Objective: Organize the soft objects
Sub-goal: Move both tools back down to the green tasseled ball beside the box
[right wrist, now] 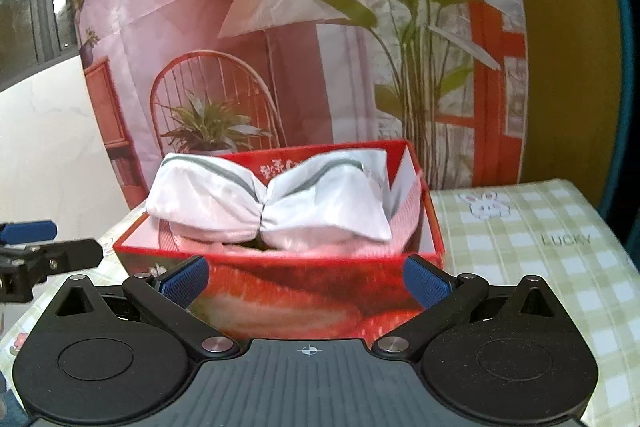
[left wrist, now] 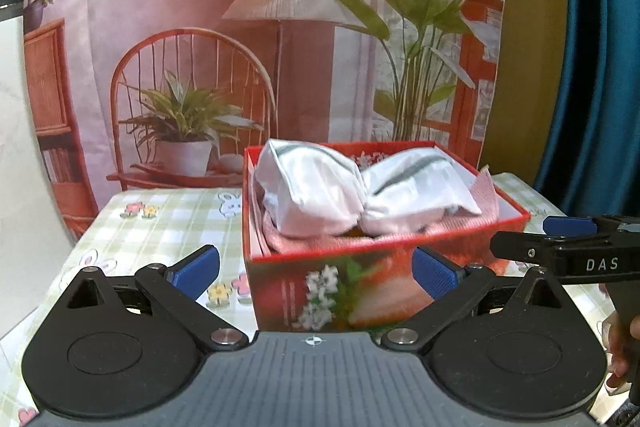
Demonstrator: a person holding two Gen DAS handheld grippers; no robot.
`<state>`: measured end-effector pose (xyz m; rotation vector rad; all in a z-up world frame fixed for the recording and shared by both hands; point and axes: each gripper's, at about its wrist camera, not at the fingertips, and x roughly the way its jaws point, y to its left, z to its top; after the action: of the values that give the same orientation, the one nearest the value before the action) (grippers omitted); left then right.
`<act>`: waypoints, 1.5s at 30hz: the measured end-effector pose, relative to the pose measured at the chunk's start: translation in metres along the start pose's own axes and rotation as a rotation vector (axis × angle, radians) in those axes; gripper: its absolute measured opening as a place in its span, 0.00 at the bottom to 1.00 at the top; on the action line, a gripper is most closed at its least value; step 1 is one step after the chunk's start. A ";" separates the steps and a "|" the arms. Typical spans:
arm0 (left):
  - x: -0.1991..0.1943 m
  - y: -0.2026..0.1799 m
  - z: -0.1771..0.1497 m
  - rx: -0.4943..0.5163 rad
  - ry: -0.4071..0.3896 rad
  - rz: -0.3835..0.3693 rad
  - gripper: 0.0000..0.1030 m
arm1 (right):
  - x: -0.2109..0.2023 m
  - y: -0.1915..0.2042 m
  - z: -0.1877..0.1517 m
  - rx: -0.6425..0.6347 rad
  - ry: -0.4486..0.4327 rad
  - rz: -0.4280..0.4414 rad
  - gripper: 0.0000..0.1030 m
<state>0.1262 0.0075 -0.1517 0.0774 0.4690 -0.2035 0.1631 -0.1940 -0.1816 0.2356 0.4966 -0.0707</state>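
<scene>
A red box (left wrist: 360,283) (right wrist: 280,291) printed with white flowers stands on the table. Inside it lies a pink towel (left wrist: 320,239) (right wrist: 404,223), and on top rests a white cloth bundle with grey stripes (left wrist: 360,195) (right wrist: 272,203), pinched in the middle. My left gripper (left wrist: 316,273) is open in front of the box's near wall, nothing between its blue pads. My right gripper (right wrist: 306,283) is also open before the box, its jaws wide and empty. The right gripper's finger (left wrist: 560,251) shows at the right of the left wrist view.
The table carries a green checked cloth (right wrist: 540,267) with bunny and flower prints. A printed backdrop (left wrist: 260,47) of a chair, lamp and plants hangs close behind the box. A teal curtain (left wrist: 600,67) hangs at the right. A hand (left wrist: 618,347) grips the right tool's handle.
</scene>
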 end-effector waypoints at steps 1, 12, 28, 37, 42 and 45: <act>0.000 0.000 -0.003 -0.004 0.003 -0.002 1.00 | -0.001 -0.001 -0.002 0.006 0.004 0.001 1.00; 0.003 0.001 -0.042 -0.039 0.052 -0.010 1.00 | -0.008 0.011 -0.051 -0.034 0.043 -0.017 1.00; 0.013 0.005 -0.062 -0.053 0.109 -0.004 1.00 | -0.001 0.011 -0.089 -0.069 0.112 -0.062 1.00; 0.015 0.009 -0.068 -0.090 0.129 -0.030 0.93 | 0.000 0.008 -0.095 -0.068 0.119 -0.033 0.99; 0.018 0.008 -0.069 -0.094 0.137 -0.054 0.85 | 0.003 0.009 -0.097 -0.081 0.125 -0.009 0.95; 0.022 0.008 -0.072 -0.104 0.156 -0.086 0.79 | 0.005 0.010 -0.099 -0.089 0.129 0.004 0.92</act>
<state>0.1152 0.0197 -0.2251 -0.0288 0.6380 -0.2579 0.1228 -0.1602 -0.2660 0.1544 0.6265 -0.0294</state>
